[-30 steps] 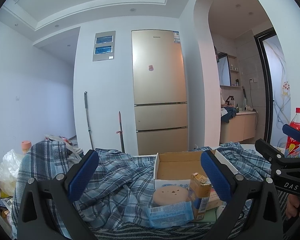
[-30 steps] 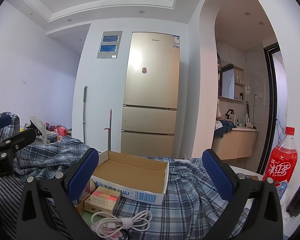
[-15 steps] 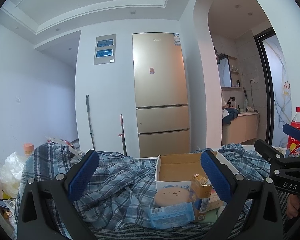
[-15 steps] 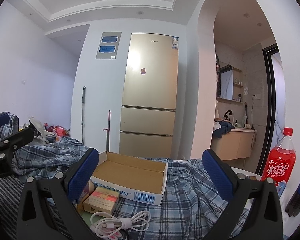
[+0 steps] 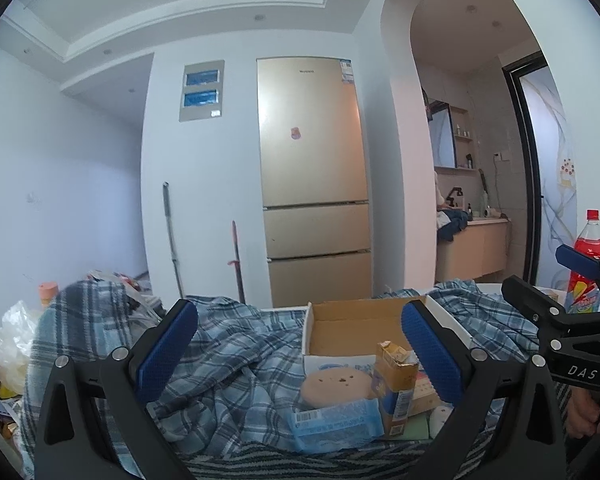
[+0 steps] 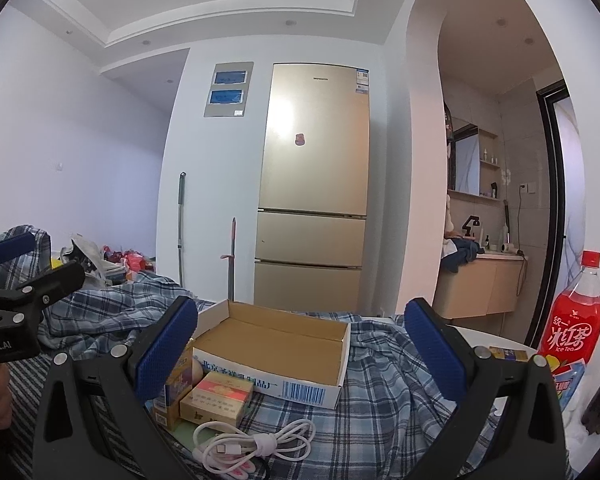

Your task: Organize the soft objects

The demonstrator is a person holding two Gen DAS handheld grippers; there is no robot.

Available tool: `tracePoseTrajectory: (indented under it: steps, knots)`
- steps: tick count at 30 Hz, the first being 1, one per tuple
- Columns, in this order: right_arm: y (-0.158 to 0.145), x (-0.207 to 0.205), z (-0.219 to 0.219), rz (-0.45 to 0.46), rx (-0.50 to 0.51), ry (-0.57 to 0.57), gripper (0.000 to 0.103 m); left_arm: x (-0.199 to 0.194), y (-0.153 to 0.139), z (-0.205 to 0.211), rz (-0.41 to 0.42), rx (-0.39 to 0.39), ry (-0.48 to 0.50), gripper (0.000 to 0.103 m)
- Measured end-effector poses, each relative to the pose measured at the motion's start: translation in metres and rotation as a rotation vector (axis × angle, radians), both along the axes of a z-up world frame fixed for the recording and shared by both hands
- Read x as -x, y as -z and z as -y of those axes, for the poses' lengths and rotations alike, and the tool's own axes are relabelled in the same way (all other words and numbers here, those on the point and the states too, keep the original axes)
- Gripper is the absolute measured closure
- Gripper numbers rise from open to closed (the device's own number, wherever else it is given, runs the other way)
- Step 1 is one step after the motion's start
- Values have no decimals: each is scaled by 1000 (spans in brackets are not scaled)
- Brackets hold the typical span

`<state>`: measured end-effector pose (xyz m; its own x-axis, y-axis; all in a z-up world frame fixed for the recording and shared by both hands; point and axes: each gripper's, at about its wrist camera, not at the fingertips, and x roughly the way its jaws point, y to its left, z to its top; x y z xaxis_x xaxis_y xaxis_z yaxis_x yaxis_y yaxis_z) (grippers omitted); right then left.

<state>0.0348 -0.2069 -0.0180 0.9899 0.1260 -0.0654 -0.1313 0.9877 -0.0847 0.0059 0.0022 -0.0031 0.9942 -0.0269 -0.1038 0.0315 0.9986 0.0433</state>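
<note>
Between my left fingers (image 5: pixel 428 354), spread wide with nothing held, lies the blue plaid shirt (image 5: pixel 236 352), rumpled across the striped cloth (image 5: pixel 252 456) on the desk. Left gripper (image 5: pixel 298 350) hovers above it, both blue pads clear of the fabric. Just right of the folds sits the open cardboard box (image 5: pixel 356 328), its inside bare as far as I can see. Near its front wall lies a round tan biscuit-like disc (image 5: pixel 336 388), a blue wrapped packet (image 5: pixel 336 426) in front of that, and a small yellow carton (image 5: pixel 394 384) standing upright beside them.

Over on the right side, my right gripper (image 6: pixel 300 348) is wide open too, pads apart, gripping nothing. From here the box (image 6: pixel 276 344) sits right between the pads, with the plaid shirt (image 6: pixel 380 392) spreading under and around it to the right and bunched up on the far left. Near me, a red-and-yellow flat pack (image 6: pixel 216 396) leans against the yellow carton (image 6: pixel 178 384), and a coiled white cable (image 6: pixel 256 444) lies just in front. At the right edge stands a red ice tea bottle (image 6: pixel 576 328), upright, well apart from the box. Far behind everything, the gold fridge (image 6: pixel 312 200) against the wall.
</note>
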Motion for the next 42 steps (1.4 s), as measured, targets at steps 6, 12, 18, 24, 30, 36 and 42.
tracePoseTrajectory:
  steps: [6, 12, 18, 24, 30, 36, 42]
  knots:
    - [-1, 2, 1, 13, -17, 13, 0, -1, 3, 2, 0, -12, 18, 0]
    - [-29, -1, 13, -49, -62, 3, 0, -4, -20, 3, -74, 44, 102, 0]
    - [-58, -13, 23, -149, -73, -2, 0, -8, -48, 17, -56, 52, 79, 0]
    - [-58, -30, 44, -193, -134, 29, 0, -29, -58, 36, -150, 62, 91, 0]
    - [-32, -45, 55, -237, -148, 83, 0, -60, -34, 58, -299, 15, 108, 0]
    - [-6, -67, 54, -369, -119, 124, 0, -80, 9, 66, -419, -7, 115, 9]
    - [7, -78, 54, -483, -149, 43, 0, -90, 33, 69, -495, -54, 120, 21]
